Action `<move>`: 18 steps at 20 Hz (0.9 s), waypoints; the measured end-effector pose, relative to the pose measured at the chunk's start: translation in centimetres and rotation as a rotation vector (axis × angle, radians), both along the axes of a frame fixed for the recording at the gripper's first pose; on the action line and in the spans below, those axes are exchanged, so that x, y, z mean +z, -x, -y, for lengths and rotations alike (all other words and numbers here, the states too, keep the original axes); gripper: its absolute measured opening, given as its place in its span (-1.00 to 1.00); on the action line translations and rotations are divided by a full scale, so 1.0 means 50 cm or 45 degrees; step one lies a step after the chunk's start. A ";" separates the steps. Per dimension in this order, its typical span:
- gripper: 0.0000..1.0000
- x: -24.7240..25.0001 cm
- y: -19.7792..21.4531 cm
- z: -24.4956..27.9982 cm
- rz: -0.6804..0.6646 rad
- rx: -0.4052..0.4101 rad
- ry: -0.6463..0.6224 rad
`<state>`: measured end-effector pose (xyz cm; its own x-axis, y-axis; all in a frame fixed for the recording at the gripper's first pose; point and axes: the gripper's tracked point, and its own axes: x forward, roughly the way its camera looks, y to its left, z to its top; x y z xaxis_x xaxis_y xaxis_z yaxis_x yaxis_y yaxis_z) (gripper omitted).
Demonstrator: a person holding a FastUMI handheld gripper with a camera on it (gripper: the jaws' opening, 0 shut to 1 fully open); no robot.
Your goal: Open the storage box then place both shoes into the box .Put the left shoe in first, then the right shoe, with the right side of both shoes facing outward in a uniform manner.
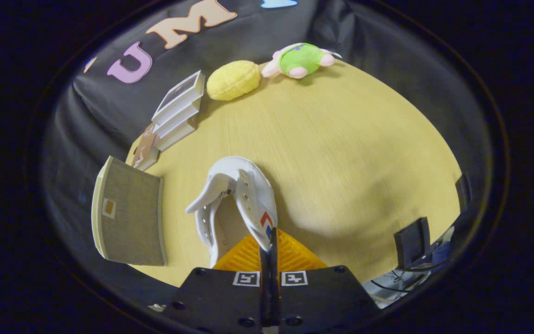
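Pinching white shoe (239, 204) collar, gripper (270, 241) clamped, box (128, 218) leftward.

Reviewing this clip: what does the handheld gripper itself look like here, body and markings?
The gripper has a black angular body with round screw holes along its front plates. Two small square black-and-white fiducial markers sit side by side near its centre seam. Its two fingers have ribbed, wedge-shaped surfaces tapering forward.
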<state>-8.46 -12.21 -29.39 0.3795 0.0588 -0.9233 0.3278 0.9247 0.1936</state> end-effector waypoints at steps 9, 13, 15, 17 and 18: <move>-0.94 0.086 -0.014 -0.077 0.048 -0.089 -0.011; -0.94 0.135 -0.036 -0.136 0.100 -0.057 -0.011; -0.94 0.157 -0.051 -0.169 0.124 -0.044 -0.021; -0.94 0.174 -0.065 -0.200 0.144 -0.026 -0.019; -0.94 0.181 -0.069 -0.216 0.152 -0.012 -0.013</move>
